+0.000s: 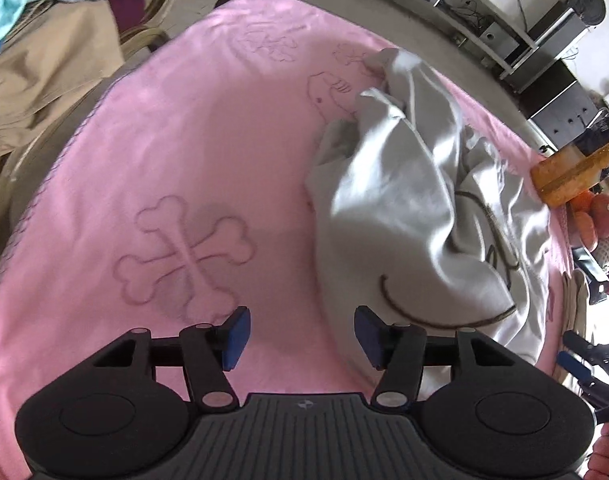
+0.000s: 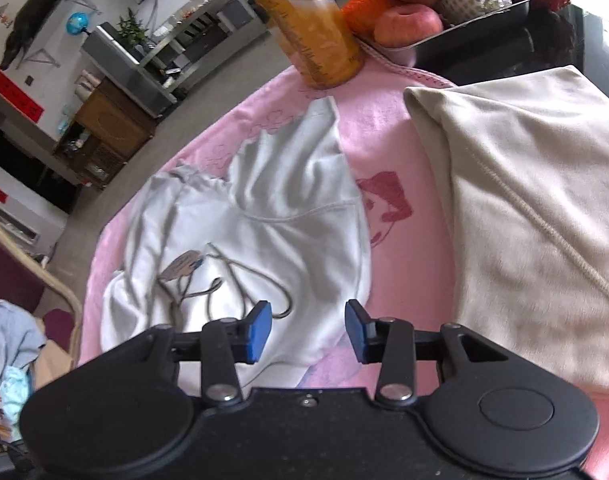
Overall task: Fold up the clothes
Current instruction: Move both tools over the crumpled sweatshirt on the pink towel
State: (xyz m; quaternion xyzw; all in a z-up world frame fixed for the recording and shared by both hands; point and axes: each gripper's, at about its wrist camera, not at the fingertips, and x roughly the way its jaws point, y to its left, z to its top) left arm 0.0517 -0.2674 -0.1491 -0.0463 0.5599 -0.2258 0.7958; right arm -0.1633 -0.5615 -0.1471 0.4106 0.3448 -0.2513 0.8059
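A crumpled white cotton garment with a dark line-drawn print lies bunched on the pink towel-covered worktop, at about two o'clock from the left gripper and at about eleven o'clock from the right gripper. Both grippers have their blue-padded fingers apart and hold nothing; the left hovers over bare pink cloth, while the right hovers just over the garment's near hem. A folded beige fabric piece with a corded seam sits at two o'clock in the right wrist view, beside the white garment and apparently already dealt with.

The step in hand looks like the start of a new fold: the white garment is not yet spread. The next move probably calls for each gripper to pinch a separate edge or corner, lift, and draw the cloth flat. The tall orange bottle and metal tray of fruit stand near the far edge, so pulling should stay clear of them.
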